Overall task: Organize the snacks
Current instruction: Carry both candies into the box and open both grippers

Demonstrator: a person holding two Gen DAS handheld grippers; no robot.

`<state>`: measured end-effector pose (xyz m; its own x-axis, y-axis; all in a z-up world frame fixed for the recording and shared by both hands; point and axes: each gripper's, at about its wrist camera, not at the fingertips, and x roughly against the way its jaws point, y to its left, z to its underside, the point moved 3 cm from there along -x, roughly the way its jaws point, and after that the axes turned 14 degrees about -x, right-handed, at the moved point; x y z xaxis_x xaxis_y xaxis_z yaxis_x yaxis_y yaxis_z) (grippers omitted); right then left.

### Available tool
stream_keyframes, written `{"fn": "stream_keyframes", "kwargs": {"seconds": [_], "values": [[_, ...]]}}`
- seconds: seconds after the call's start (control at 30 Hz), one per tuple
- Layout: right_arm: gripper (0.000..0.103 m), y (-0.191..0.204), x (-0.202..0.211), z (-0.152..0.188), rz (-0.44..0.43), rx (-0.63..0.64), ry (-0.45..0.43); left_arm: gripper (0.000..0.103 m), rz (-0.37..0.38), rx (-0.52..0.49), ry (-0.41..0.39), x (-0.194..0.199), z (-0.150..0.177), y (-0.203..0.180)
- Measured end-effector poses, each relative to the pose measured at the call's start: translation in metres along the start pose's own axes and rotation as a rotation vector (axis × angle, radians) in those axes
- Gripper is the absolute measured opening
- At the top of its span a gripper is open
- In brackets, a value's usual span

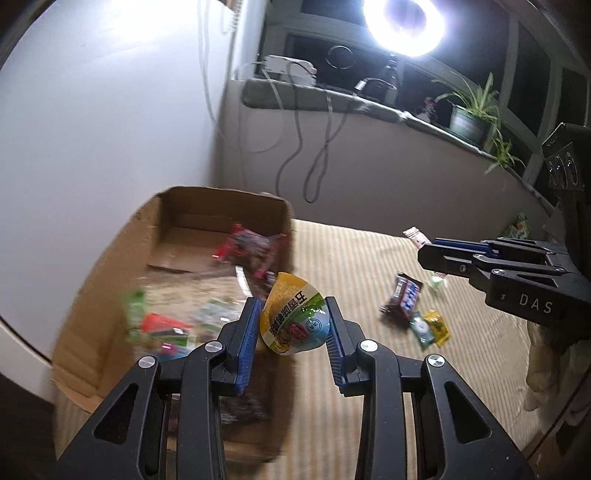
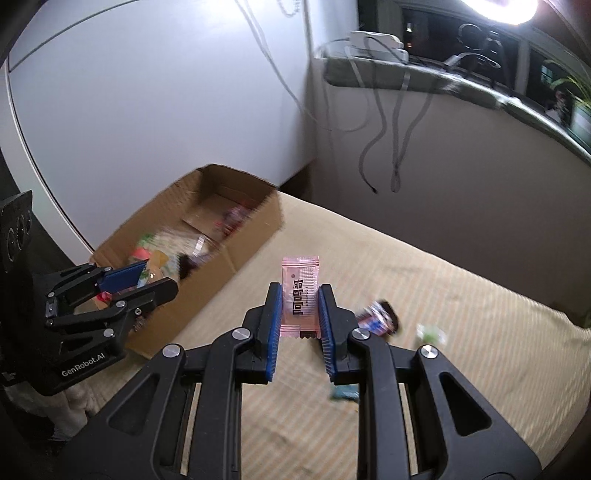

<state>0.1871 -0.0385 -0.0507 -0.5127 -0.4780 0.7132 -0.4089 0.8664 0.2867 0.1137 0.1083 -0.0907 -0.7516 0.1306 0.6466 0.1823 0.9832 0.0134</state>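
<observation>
My left gripper (image 1: pixel 291 317) is shut on a yellow, green and white jelly cup (image 1: pixel 293 319), held above the right wall of an open cardboard box (image 1: pixel 110 266) that holds several snack packets. My right gripper (image 2: pixel 300 306) is shut on a pink sachet (image 2: pixel 300 295), held upright above the striped beige mat (image 2: pixel 443 332), to the right of the box (image 2: pixel 221 280). The right gripper also shows in the left wrist view (image 1: pixel 428 253), with the sachet's end sticking out. The left gripper shows in the right wrist view (image 2: pixel 147 278) over the box.
Loose snacks lie on the mat (image 1: pixel 351 258): a dark chocolate bar (image 1: pixel 402 295), a green packet (image 1: pixel 421 326), a yellow packet (image 1: pixel 439 326). A white wall stands behind the box. A sill with cables, a ring lamp (image 1: pixel 404 22) and a potted plant (image 1: pixel 469 118) runs at the back.
</observation>
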Motion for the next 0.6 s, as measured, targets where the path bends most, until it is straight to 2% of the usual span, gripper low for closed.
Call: {"fn": "stream_keyframes", "kwargs": {"seconds": [0.27,0.6], "values": [[0.02,0.051,-0.04,-0.019,-0.05,0.049,0.029,0.033,-0.035,0.047,0.01,0.0,0.006,0.043],[0.02,0.094,-0.083,-0.035,-0.097,0.097,0.071,0.033,-0.054,0.073,0.025,-0.005,0.012,0.069]]}}
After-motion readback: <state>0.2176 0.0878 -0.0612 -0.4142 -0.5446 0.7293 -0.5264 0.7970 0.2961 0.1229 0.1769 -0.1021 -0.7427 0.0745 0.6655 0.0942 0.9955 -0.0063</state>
